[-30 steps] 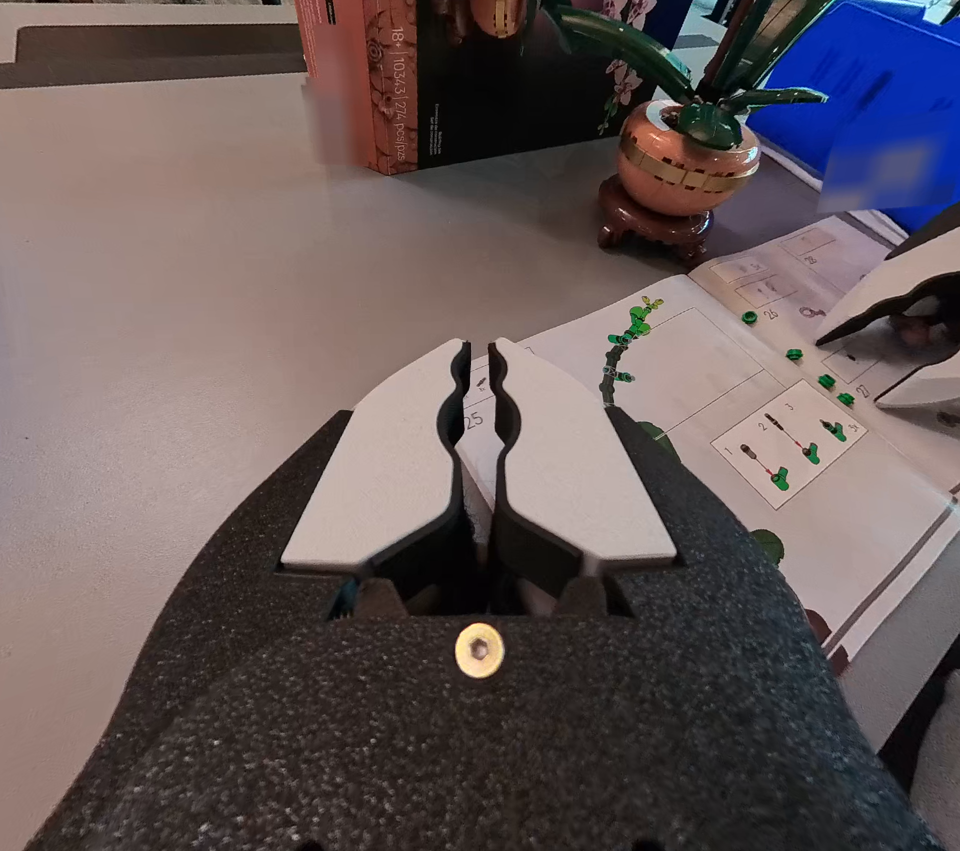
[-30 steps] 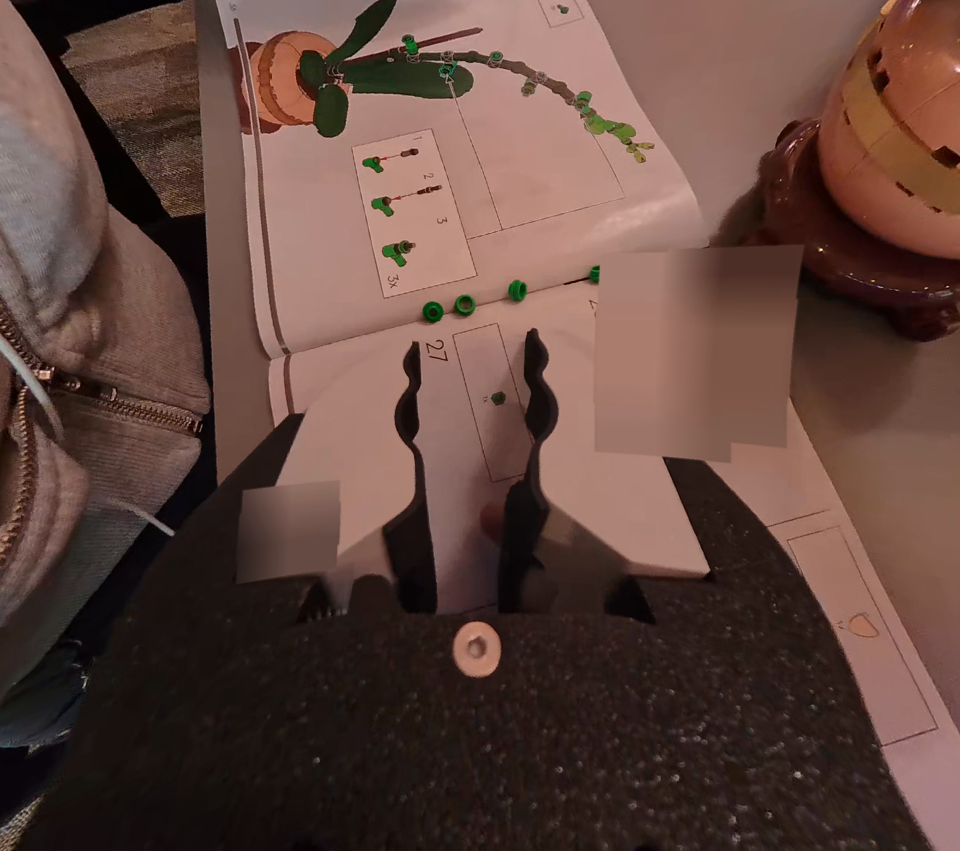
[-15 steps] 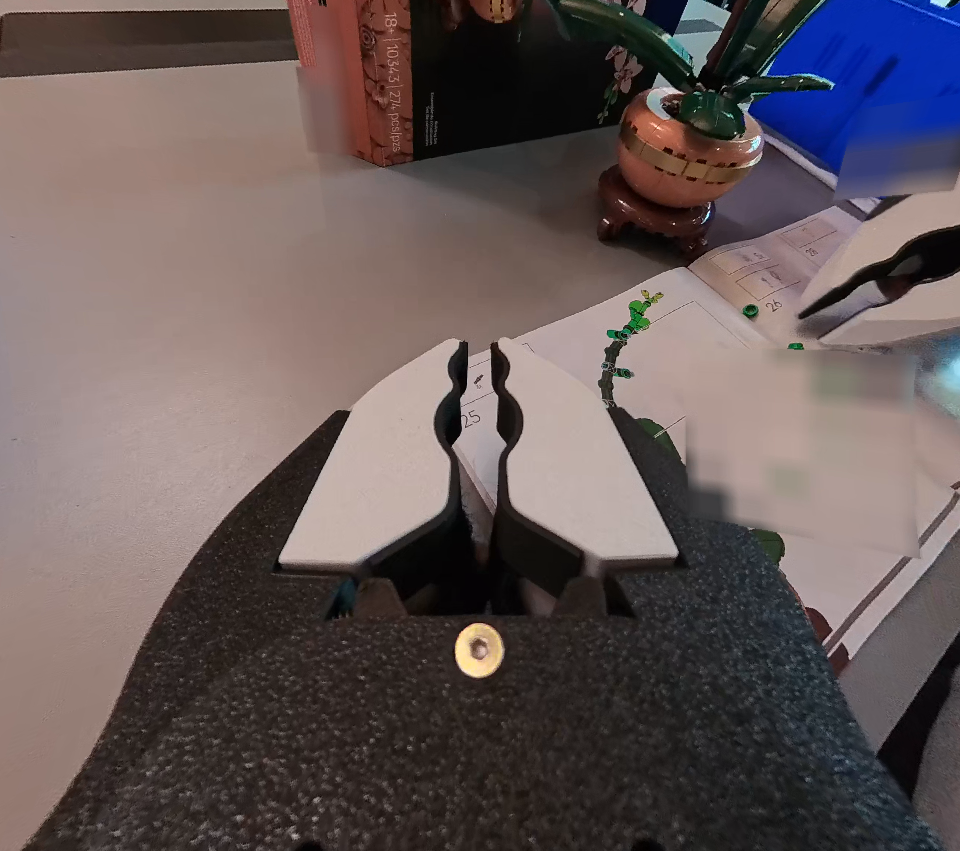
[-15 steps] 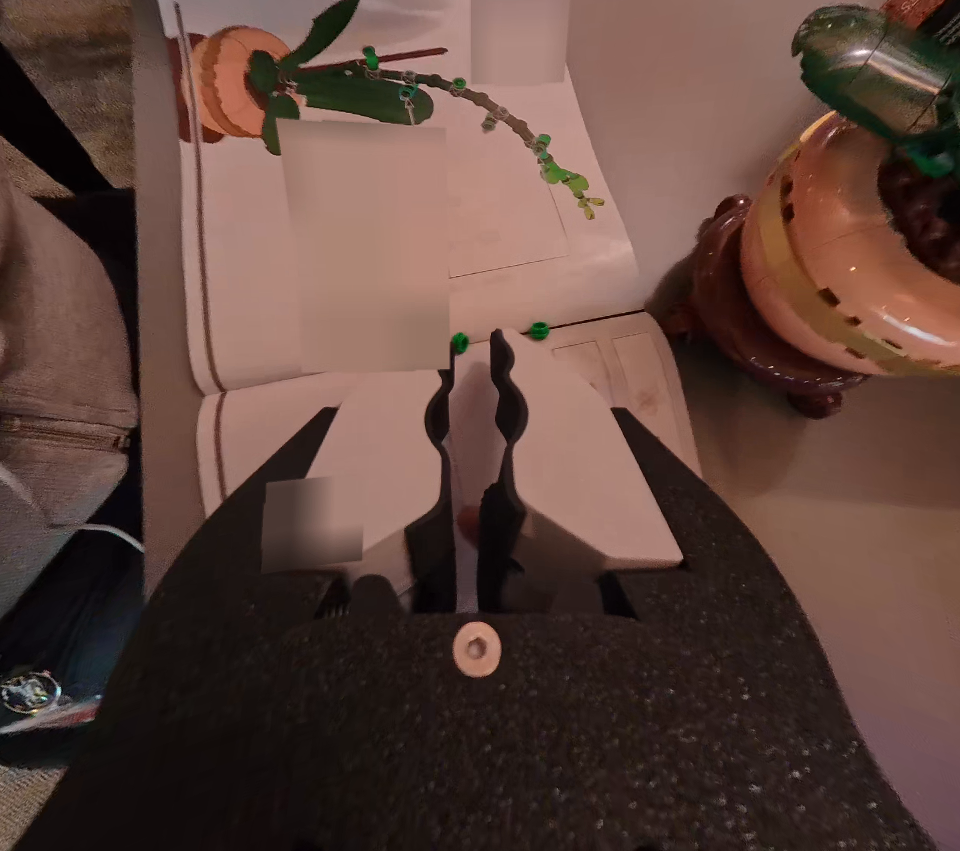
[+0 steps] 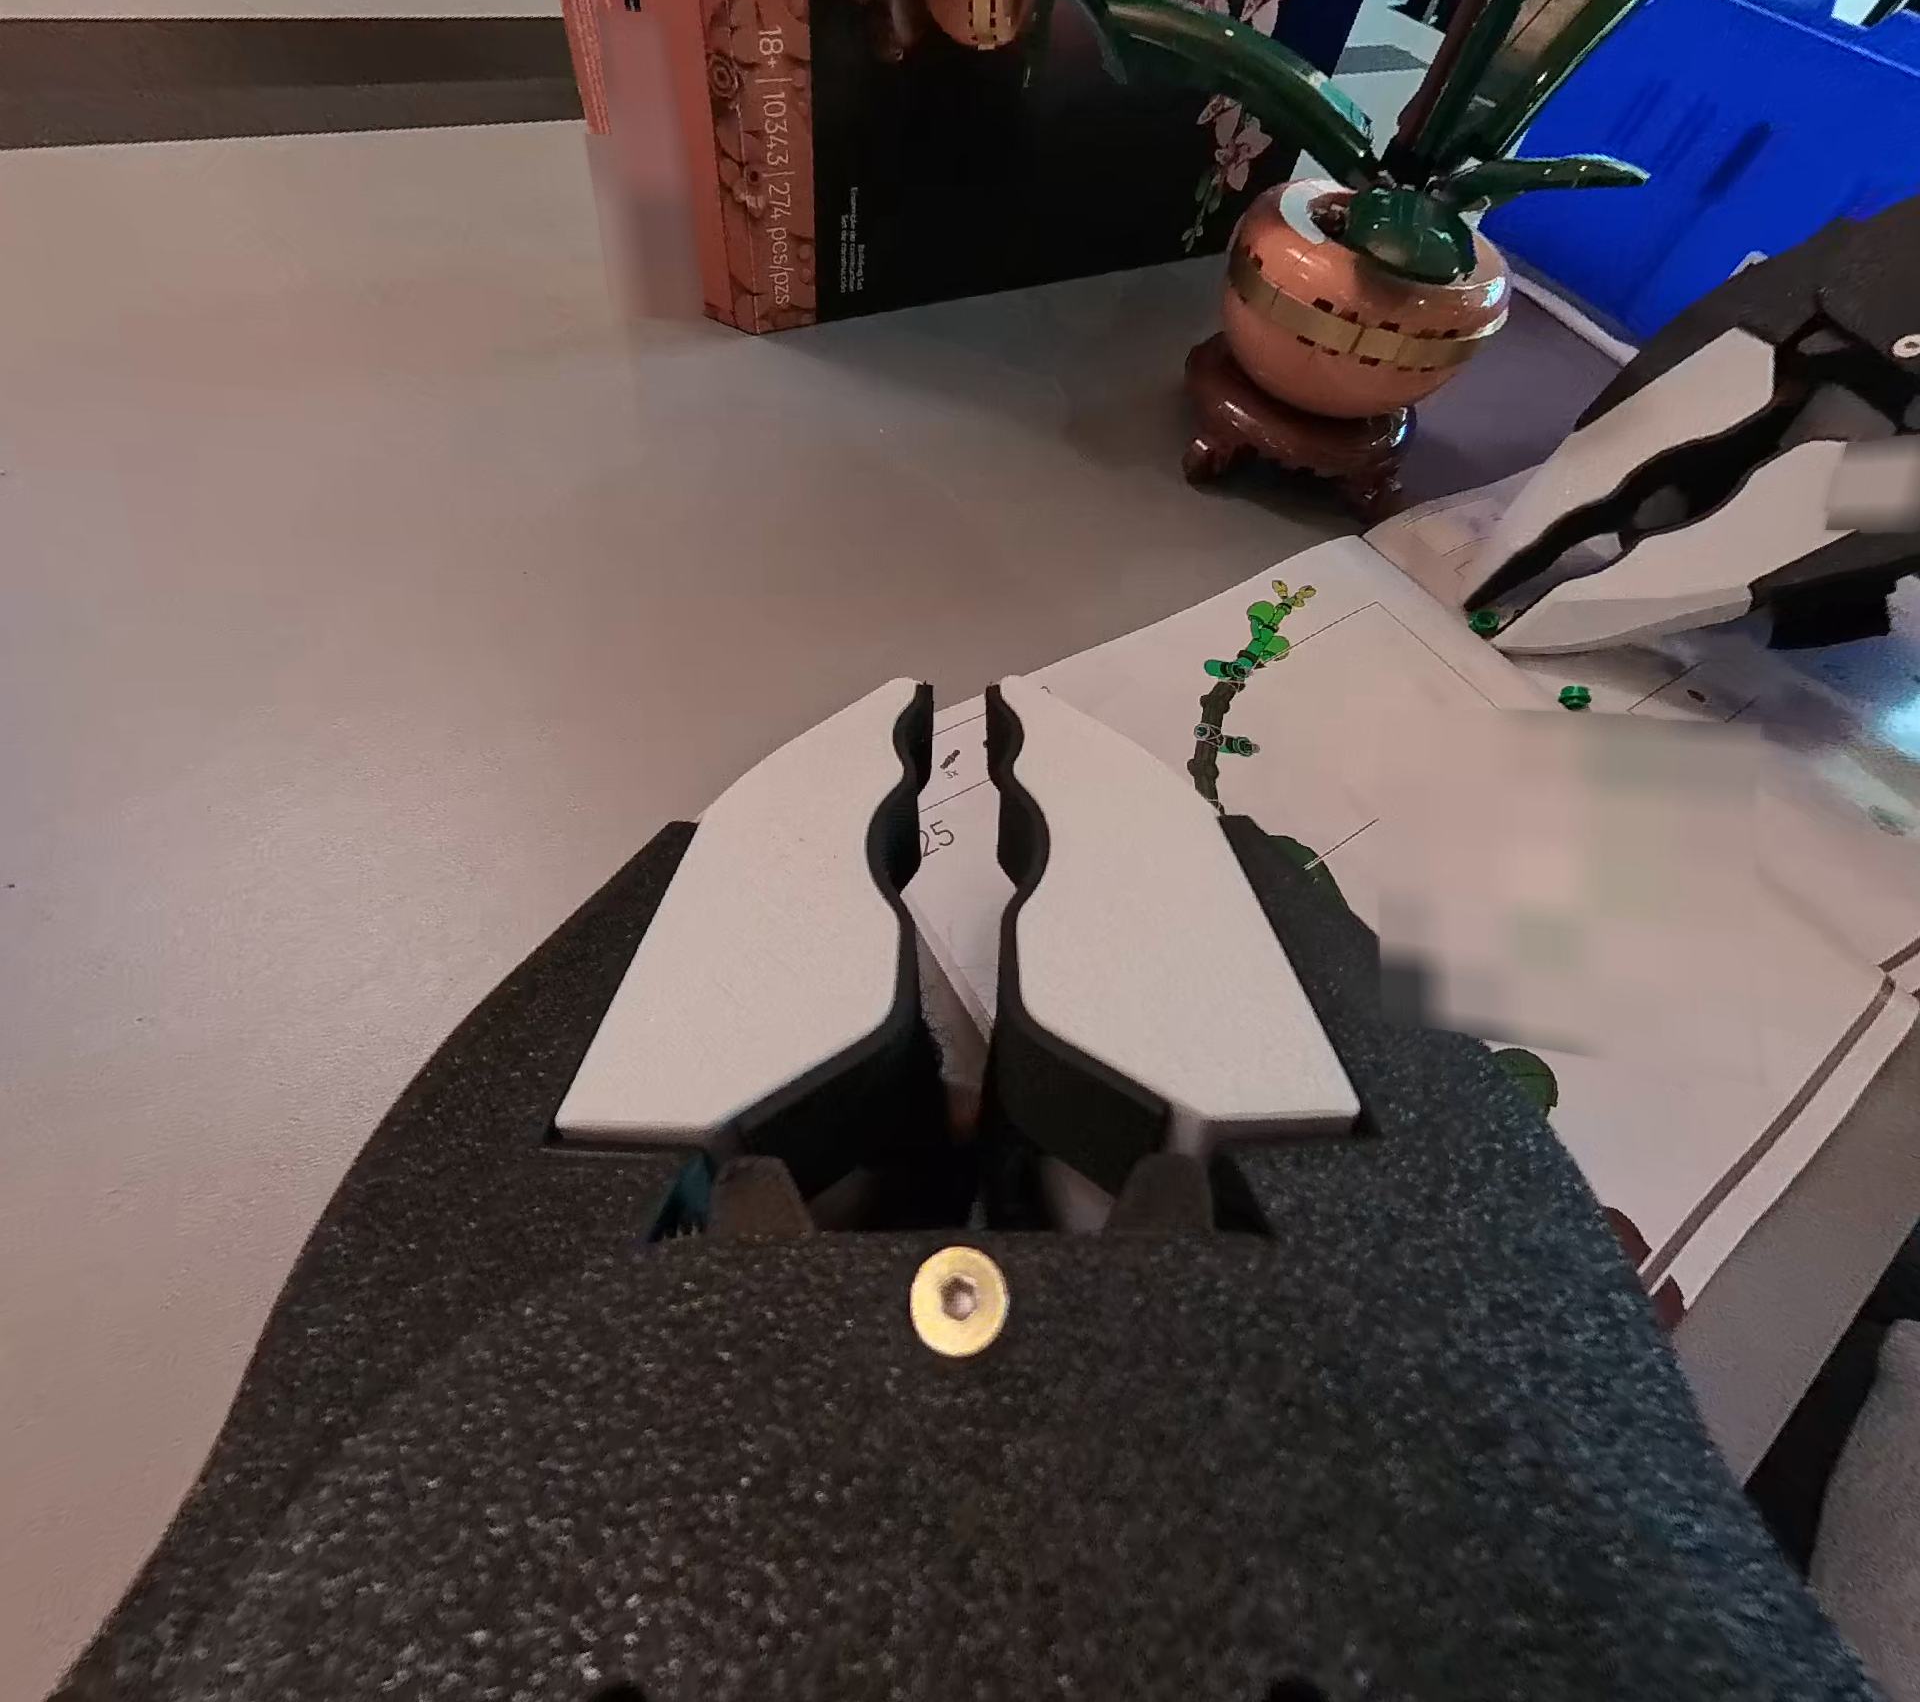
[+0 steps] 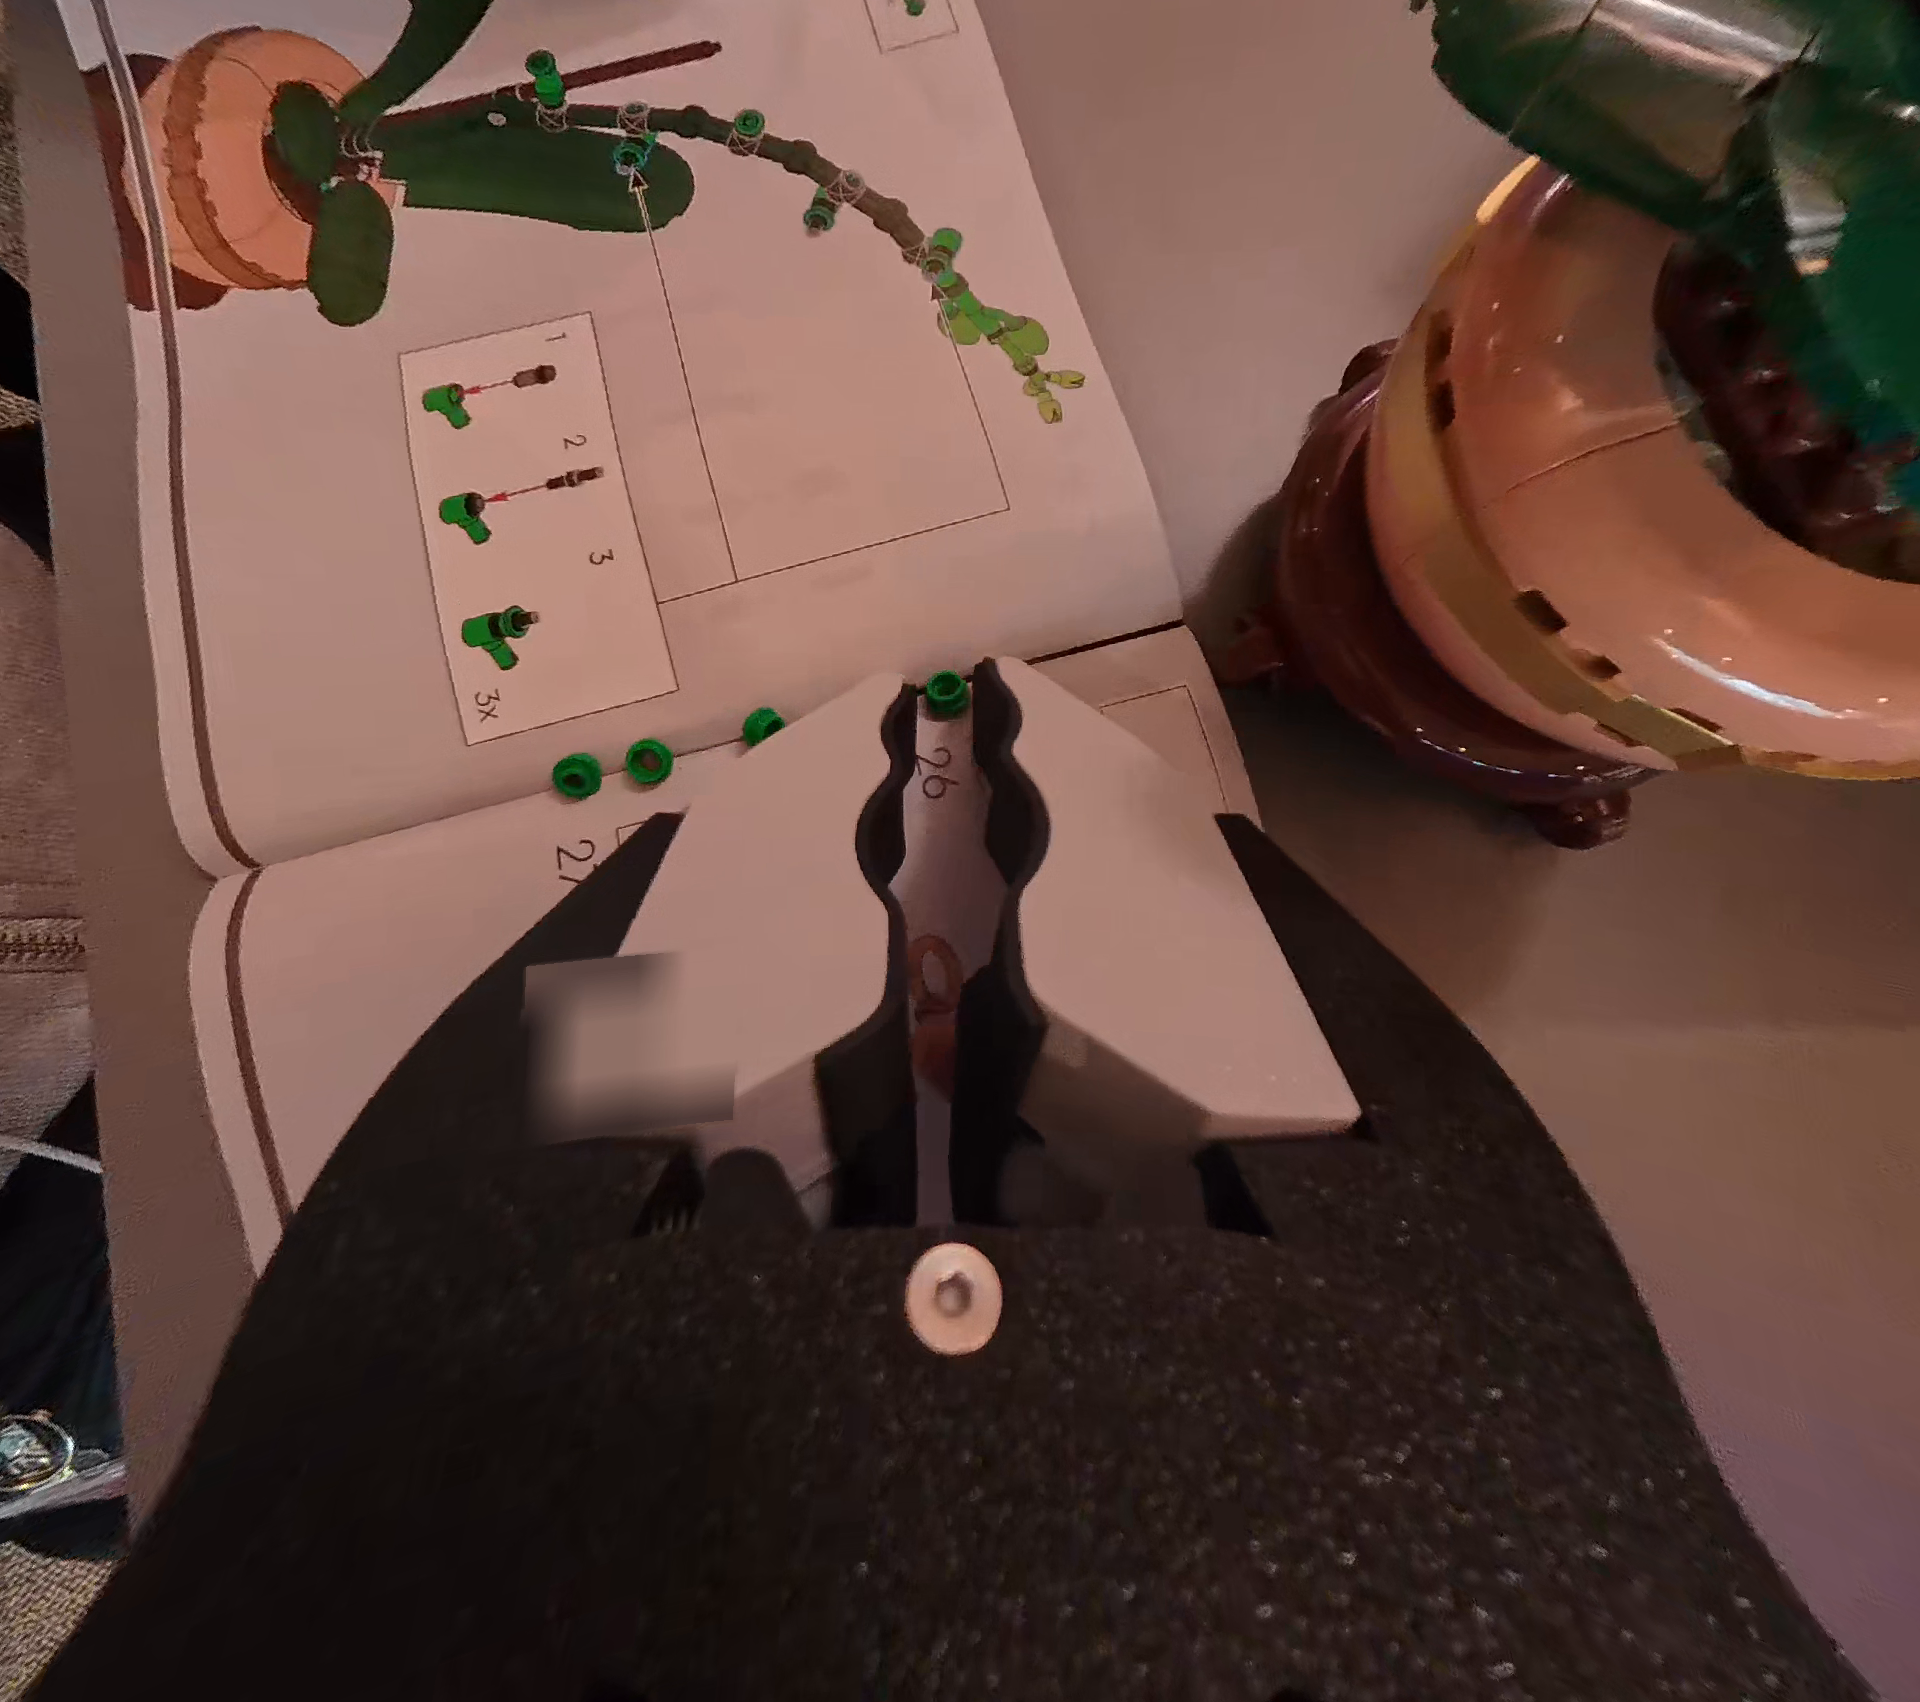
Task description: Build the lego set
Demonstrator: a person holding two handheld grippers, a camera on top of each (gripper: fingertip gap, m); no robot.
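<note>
The right tongs [image 6: 943,678] have narrowed and advanced along the open paper instruction booklet [image 6: 831,457] to a small round green plastic stud [image 6: 943,691], which sits in the booklet's centre fold between their tips; whether the pads press on it cannot be told. It sits at the very tips, so it could squirt out, or roll toward the three matching green studs [image 6: 646,761]. The left tongs [image 5: 951,702], slightly parted and empty, hover over the booklet's corner on the grey surface [image 5: 312,509].

Printed writing and numbers mark the box [image 5: 935,42] and booklet [image 6: 831,457].
</note>
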